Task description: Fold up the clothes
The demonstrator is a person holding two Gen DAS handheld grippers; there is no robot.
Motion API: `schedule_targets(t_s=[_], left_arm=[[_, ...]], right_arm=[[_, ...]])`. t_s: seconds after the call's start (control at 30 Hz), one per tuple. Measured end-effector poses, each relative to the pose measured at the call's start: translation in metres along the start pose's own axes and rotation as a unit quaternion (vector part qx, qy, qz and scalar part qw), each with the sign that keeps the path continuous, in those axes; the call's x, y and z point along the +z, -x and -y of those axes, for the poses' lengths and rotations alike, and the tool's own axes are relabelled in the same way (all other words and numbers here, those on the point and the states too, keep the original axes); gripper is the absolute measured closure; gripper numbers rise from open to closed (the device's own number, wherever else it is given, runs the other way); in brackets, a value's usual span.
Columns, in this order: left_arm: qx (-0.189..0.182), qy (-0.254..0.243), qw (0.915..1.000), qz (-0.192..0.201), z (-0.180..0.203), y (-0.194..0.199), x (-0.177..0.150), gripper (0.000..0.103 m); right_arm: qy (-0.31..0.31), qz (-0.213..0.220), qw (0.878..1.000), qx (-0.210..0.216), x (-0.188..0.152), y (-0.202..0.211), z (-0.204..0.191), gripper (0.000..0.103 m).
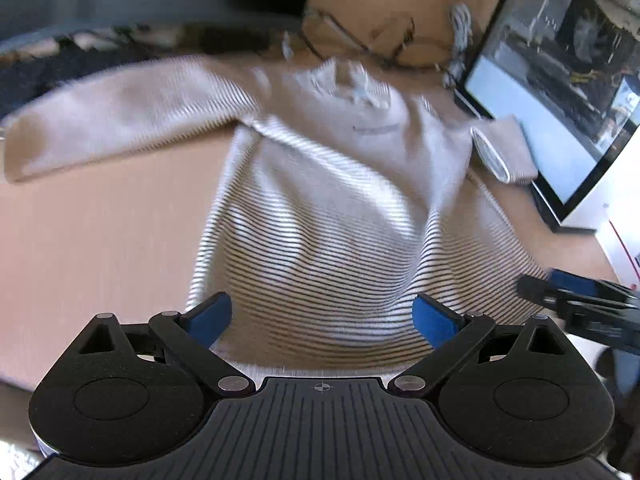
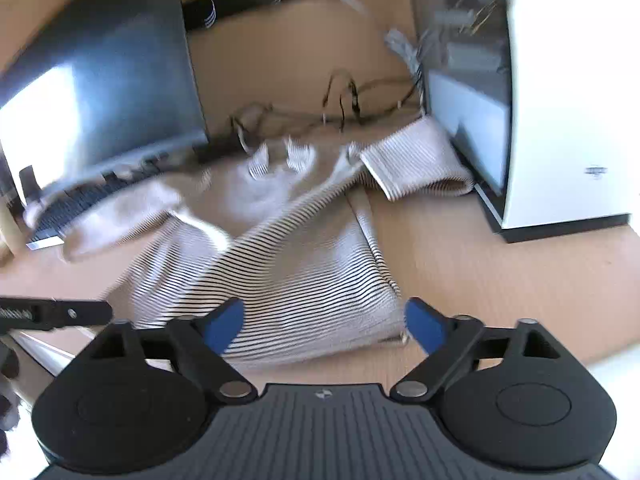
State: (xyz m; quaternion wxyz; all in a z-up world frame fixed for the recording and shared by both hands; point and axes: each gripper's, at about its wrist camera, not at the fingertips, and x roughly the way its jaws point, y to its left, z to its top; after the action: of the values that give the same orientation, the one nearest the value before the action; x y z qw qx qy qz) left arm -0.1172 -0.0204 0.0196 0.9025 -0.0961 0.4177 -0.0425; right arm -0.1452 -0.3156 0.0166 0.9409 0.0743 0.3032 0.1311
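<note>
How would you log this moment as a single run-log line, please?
left tongs: open, empty | right tongs: open, empty | striped sweater: spread on table, unfolded, hem nearest

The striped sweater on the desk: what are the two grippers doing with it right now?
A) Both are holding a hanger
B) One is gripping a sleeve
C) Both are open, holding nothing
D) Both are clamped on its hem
C: the left gripper and right gripper both show blue fingers spread wide over the striped sweater, with nothing pinched between them.
</note>
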Motion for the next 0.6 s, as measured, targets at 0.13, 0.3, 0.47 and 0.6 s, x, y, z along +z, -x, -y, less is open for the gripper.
schedule_targets(t_s=[0.13, 0.3, 0.47, 0.6], left_arm=[[0.032, -0.007, 0.9978, 0.057, 0.026, 0.05, -0.028, 0.003], [0.074, -0.017, 0.9841, 0.16, 0.06, 0.115, -0.079, 0.0], [0.093, -0.035, 0.9803, 0.171, 0.082, 0.147, -0.124, 0.0], [0.091, -0.024, 0.9833, 0.156, 0.088, 0.162, -0.135, 0.0]], right_arm=[[-0.006, 0.045, 0.999, 0.008, -0.02, 0.049, -0.01, 0.0], [0.032, 0.069, 0.997, -0.007, -0.057, 0.105, -0.033, 0.0], [0.04, 0.07, 0.997, 0.01, -0.073, 0.138, -0.036, 0.0], [0.051, 0.082, 0.995, 0.004, -0.079, 0.16, -0.04, 0.0]])
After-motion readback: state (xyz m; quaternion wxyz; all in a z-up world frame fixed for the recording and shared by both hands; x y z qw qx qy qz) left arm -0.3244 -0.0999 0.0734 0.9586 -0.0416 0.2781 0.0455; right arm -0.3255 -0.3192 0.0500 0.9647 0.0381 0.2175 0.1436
